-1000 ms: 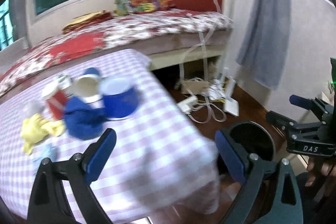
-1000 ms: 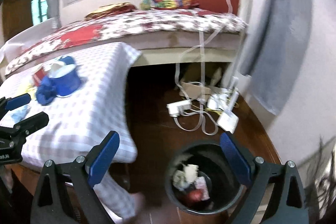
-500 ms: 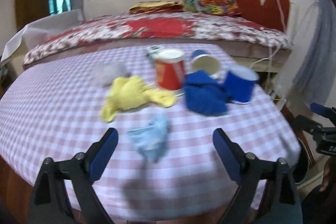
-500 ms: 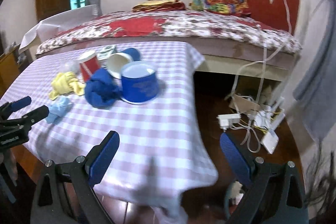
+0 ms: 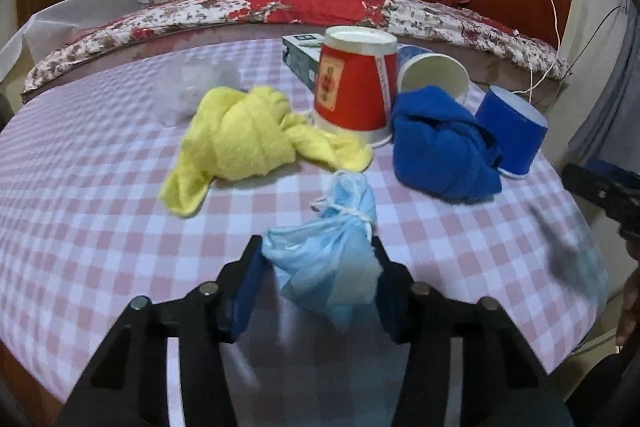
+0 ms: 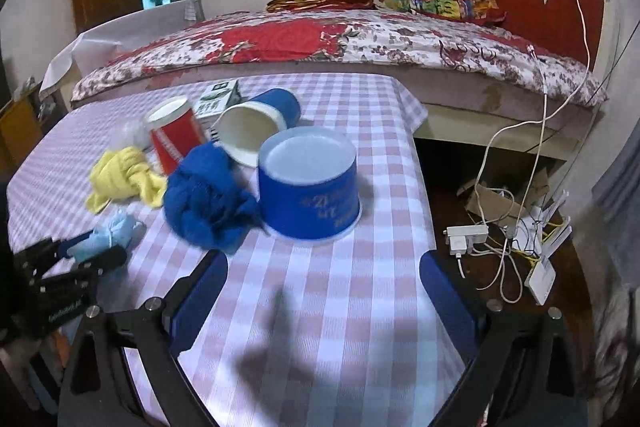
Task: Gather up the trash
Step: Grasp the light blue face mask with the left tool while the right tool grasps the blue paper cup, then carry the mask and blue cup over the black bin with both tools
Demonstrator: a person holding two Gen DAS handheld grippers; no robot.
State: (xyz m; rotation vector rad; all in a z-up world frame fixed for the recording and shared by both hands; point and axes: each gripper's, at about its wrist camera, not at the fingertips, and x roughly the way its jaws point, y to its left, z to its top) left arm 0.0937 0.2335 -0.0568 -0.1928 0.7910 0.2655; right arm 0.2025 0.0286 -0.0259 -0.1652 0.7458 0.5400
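A crumpled light-blue face mask lies on the pink checked table. My left gripper is closing on it, and both blue pads touch its sides. Behind the mask are a yellow cloth, an upturned red paper cup, a blue cup on its side, a blue cloth and an upturned blue bowl. My right gripper hangs open over the table, just short of the blue bowl, with nothing between its fingers. The right wrist view shows the left gripper at the mask.
A small box and a clear plastic scrap lie farther back. A bed stands behind the table. Right of the table's edge, a power strip and tangled cables lie on the dark floor.
Both views swung from the floor and the bin to the tabletop. My left gripper came down over the blue mask and its jaws narrowed from wide apart to touching it. The right gripper stayed open.
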